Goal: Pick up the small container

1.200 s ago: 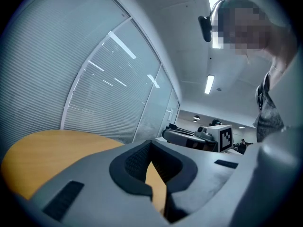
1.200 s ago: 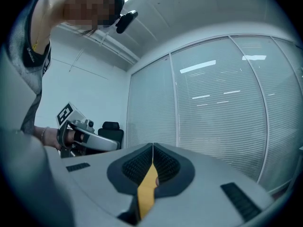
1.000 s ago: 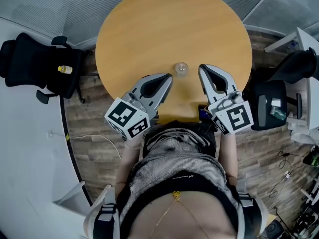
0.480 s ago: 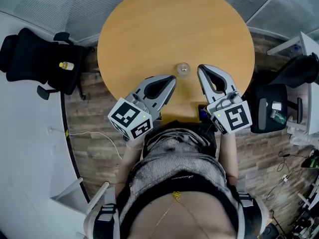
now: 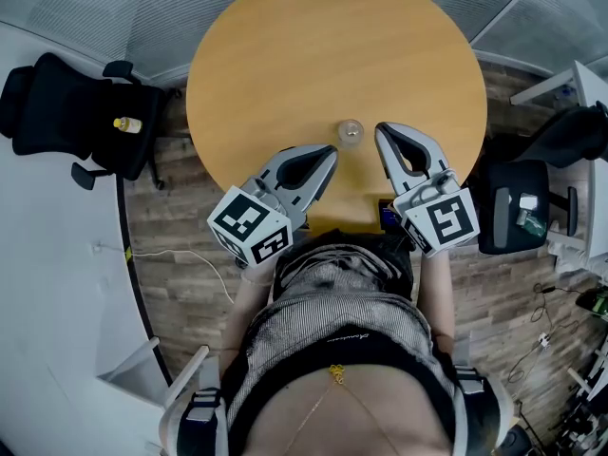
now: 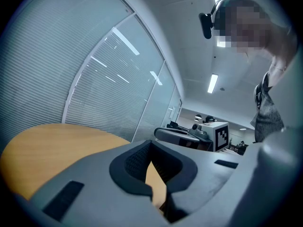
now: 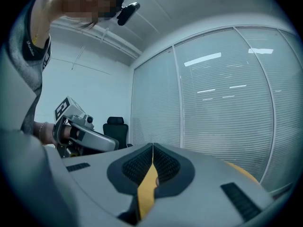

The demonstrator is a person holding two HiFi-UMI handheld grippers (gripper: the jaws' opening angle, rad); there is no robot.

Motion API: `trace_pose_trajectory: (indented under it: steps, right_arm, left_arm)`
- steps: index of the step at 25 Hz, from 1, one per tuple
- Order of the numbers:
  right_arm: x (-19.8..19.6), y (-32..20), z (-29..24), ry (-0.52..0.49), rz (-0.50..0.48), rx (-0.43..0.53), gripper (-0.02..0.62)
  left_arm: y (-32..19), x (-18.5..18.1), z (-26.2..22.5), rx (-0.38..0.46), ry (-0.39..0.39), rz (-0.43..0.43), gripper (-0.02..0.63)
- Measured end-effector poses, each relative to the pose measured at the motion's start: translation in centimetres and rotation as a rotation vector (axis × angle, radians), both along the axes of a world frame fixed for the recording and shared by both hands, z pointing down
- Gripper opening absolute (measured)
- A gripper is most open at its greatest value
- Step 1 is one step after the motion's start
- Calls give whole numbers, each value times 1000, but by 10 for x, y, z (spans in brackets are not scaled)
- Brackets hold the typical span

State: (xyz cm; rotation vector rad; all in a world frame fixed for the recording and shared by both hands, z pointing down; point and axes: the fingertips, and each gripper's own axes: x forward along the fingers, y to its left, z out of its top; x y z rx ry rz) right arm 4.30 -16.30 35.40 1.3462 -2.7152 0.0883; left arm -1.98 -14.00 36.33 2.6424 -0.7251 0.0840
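Jaws clenched on both tools, nothing between them. Left gripper pads meet at the tip in the left gripper view, only tabletop showing through the gap behind. Right gripper pads pressed together too in its own view, empty.

Small clear round container sits upright on the round light-wood table, near the table's near edge. It's between the two gripper tips, closer to the right one, touching neither. Both grippers hover over the near table edge, tips angled inward toward the container.

Black office chair left of the table, a small yellow-capped bottle on its seat. Second black chair at right, on a wood-plank floor.
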Motion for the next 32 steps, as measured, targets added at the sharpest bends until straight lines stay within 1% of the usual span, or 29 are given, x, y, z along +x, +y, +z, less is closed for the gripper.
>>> trace_pose_trajectory:
  steps: [8,17,24,32]
  right_arm:
    - [-4,-4,18,21,-19,-39,20]
    - [-3,-12,50,27,-6,-111,20]
    - [-4,-14,80,23,-11,-178,20]
    - [-11,-16,119,48,-17,-259,20]
  left_arm:
    - [-1,1,5,-14,-2,6,5]
    - [-1,-5,12,-42,-9,1,5]
    - [2,-13,20,-67,-15,-26,5]
    - [7,-30,30,-97,-23,-68,5]
